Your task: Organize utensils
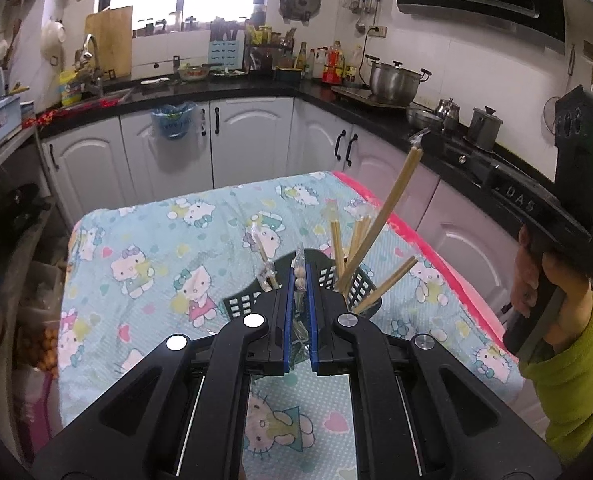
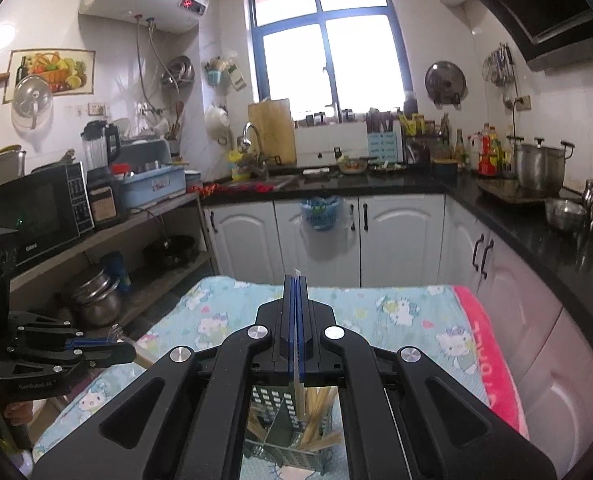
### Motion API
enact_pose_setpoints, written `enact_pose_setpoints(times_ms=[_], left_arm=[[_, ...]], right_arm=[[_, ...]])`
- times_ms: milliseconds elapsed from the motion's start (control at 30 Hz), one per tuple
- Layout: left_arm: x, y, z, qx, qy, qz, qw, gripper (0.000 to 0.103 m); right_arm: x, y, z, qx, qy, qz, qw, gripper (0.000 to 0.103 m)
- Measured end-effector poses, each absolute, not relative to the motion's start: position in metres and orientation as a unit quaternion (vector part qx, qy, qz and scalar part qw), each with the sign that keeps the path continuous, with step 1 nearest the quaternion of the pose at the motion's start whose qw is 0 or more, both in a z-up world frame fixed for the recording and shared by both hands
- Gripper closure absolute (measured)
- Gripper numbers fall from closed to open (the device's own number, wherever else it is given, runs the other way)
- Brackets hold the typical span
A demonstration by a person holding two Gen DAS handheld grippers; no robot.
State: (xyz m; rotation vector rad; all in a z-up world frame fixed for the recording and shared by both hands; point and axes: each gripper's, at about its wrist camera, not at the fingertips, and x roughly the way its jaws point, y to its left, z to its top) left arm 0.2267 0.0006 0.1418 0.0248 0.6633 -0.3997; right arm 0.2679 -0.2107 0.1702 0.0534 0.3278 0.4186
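A black mesh utensil basket (image 1: 240,304) stands on the Hello Kitty cloth (image 1: 148,240), with several wooden chopsticks (image 1: 338,248) leaning in its right part and a clear-wrapped utensil (image 1: 262,254) in its left part. My left gripper (image 1: 301,276) hovers just above the basket, shut on another clear-wrapped utensil (image 1: 299,264). Held in a hand with a green sleeve, my right gripper (image 1: 422,138) is shut on the top of a long chopstick (image 1: 392,208) whose lower end is in the basket. In the right wrist view my right gripper (image 2: 295,278) pinches that chopstick (image 2: 298,380) above the basket (image 2: 264,400). My left gripper (image 2: 130,346) shows at the left.
A pink towel (image 1: 420,236) borders the cloth's right edge. White cabinets (image 1: 252,140) and a black counter with a steel pot (image 1: 394,80) run behind and along the right. A shelf with a microwave (image 2: 32,216) and pots (image 2: 96,296) stands to the left.
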Motion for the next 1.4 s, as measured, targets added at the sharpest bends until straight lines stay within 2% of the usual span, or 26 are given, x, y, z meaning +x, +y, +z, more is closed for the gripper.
enact_pose_setpoints(times_ms=[367,433,467,500,567,633,667,700,767,867,1100,1400], left_arm=[[0.242,-0.003,0.104,-0.008,0.34,-0.185,0.922,0.099],[0.243,-0.001,0.102,-0.014,0.334,-0.182,0.925,0.092],[0.243,0.0,0.102,-0.015,0.331,-0.18,0.926,0.08],[0.242,0.001,0.102,-0.018,0.326,-0.177,0.929,0.068],[0.239,0.006,0.106,-0.026,0.31,-0.171,0.935,0.062],[0.234,0.01,0.111,-0.038,0.296,-0.169,0.939,0.05],[0.23,0.014,0.116,-0.045,0.283,-0.163,0.944,0.035],[0.227,0.016,0.119,-0.048,0.274,-0.159,0.947,0.028],[0.22,0.019,0.126,-0.052,0.26,-0.154,0.952,0.027],[0.208,0.026,0.136,-0.058,0.236,-0.139,0.96,0.012],[0.182,0.038,0.153,-0.065,0.201,-0.114,0.971,0.011],[0.15,0.045,0.147,-0.076,0.192,-0.086,0.975,0.011]], right_arm=[[0.283,-0.192,0.127,0.01,0.218,0.203,0.955,0.1],[0.285,-0.191,0.12,0.01,0.23,0.195,0.953,0.081],[0.286,-0.193,0.117,0.01,0.234,0.189,0.954,0.06],[0.284,-0.195,0.115,0.015,0.232,0.188,0.954,0.053],[0.28,-0.199,0.113,0.023,0.226,0.187,0.956,0.053],[0.275,-0.203,0.111,0.024,0.223,0.185,0.957,0.047],[0.27,-0.205,0.11,0.026,0.217,0.182,0.959,0.041],[0.267,-0.207,0.11,0.028,0.214,0.182,0.959,0.038],[0.259,-0.211,0.109,0.027,0.209,0.179,0.961,0.032],[0.247,-0.216,0.112,0.031,0.199,0.179,0.963,0.024],[0.216,-0.223,0.12,0.034,0.172,0.174,0.969,0.01],[0.17,-0.222,0.124,0.016,0.143,0.172,0.975,0.006]])
